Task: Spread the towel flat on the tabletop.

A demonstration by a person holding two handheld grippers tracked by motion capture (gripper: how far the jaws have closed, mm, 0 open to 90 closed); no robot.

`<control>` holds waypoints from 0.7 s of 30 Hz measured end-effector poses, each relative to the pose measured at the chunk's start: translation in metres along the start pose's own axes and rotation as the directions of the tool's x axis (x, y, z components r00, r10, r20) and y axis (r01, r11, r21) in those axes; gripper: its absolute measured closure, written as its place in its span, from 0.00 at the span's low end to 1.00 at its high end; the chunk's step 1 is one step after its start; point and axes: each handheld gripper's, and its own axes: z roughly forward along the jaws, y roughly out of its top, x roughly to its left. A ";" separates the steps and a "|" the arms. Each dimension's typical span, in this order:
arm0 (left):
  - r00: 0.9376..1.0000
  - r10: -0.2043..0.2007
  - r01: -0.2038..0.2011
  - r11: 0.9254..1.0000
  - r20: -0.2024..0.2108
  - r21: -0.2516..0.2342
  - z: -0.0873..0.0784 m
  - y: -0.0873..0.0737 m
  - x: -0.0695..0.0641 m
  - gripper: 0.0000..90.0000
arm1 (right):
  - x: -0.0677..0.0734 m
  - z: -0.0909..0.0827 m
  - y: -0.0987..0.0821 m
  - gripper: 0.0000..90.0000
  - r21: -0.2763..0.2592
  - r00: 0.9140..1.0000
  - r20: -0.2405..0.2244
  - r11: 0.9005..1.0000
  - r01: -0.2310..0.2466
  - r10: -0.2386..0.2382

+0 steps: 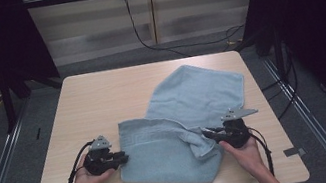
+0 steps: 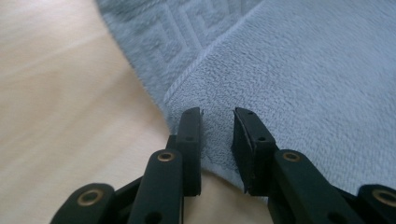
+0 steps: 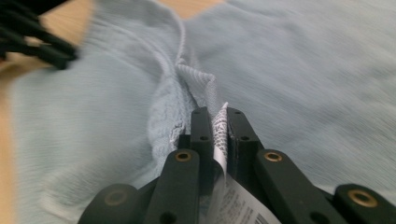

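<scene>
1. A pale blue towel [image 1: 178, 134] lies crumpled on a wooden table [image 1: 92, 104], toward its right and near side, partly folded over itself.
2. The left gripper [image 1: 121, 157] rests at the towel's left edge. In the left gripper view its jaws stand a little apart with a fold of towel [image 2: 299, 84] between them; whether the pads press the cloth cannot be told.
3. A woven key pattern [image 2: 182, 37] runs in a band along the towel's border, just beyond a stitched hem.
4. The right gripper [image 3: 217, 121] is clamped on the towel's edge together with a white care label [image 3: 222, 140].
5. The label carries small black print and what looks like a barcode near the jaws' base; the writing is too blurred to read.
6. In the high view the right gripper [image 1: 207, 133] holds a bunched ridge of towel at the towel's right side.
7. No brand name can be made out anywhere.
</scene>
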 end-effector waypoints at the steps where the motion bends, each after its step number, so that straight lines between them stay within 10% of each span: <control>1: 1.000 0.009 -0.009 1.000 0.007 0.006 -0.001 -0.001 -0.004 0.81 | -0.004 0.001 -0.003 0.92 0.012 1.000 0.014 1.000 -0.011 0.011; 7: 0.999 0.019 -0.018 0.999 0.037 -0.047 -0.007 0.006 -0.004 0.73 | -0.020 0.018 -0.015 0.92 0.096 0.998 0.063 0.995 -0.027 0.021; 15: 0.983 -0.176 0.164 0.970 -0.050 -0.180 0.005 0.031 0.054 0.59 | -0.023 0.021 -0.016 0.91 0.099 0.998 0.052 0.995 -0.032 0.027; 21: 0.977 -0.205 0.193 0.964 -0.050 -0.184 0.029 0.042 0.069 0.54 | -0.026 0.014 -0.014 0.69 0.054 0.998 0.031 0.997 -0.058 0.057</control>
